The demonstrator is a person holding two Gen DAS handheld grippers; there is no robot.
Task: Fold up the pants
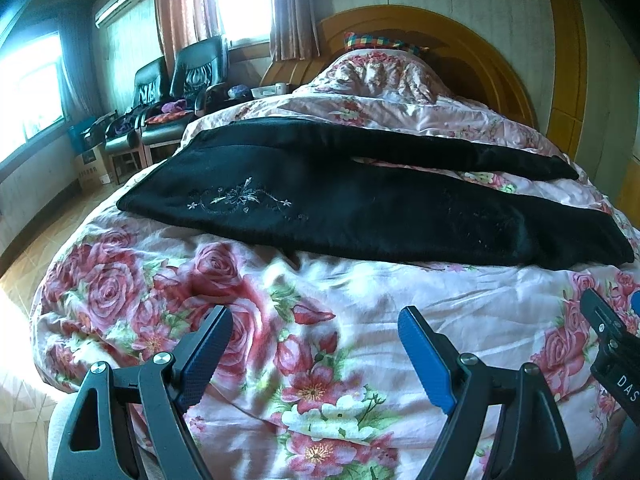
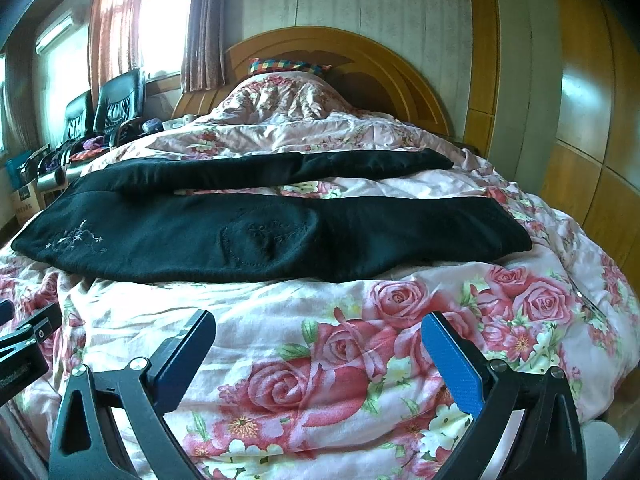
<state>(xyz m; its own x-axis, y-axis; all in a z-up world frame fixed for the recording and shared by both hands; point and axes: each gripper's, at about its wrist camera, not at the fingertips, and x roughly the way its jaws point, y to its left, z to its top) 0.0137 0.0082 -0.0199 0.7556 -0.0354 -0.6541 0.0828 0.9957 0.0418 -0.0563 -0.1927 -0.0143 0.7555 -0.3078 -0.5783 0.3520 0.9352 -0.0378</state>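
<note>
Black pants (image 1: 360, 204) with pale embroidery lie spread flat across a bed, waist to the left and the two legs parted toward the right; they also show in the right wrist view (image 2: 260, 232). My left gripper (image 1: 316, 316) is open and empty, hovering over the quilt a short way in front of the pants' near edge. My right gripper (image 2: 320, 320) is open and empty too, beside the left one and also in front of the near edge. The right gripper's finger shows at the edge of the left wrist view (image 1: 608, 324).
The bed carries a pink rose-print quilt (image 1: 320, 320), bunched up by the wooden headboard (image 1: 460, 40). Black armchairs (image 1: 176, 92) and boxes stand by the window at left. A wooden wardrobe (image 2: 580, 100) stands at right.
</note>
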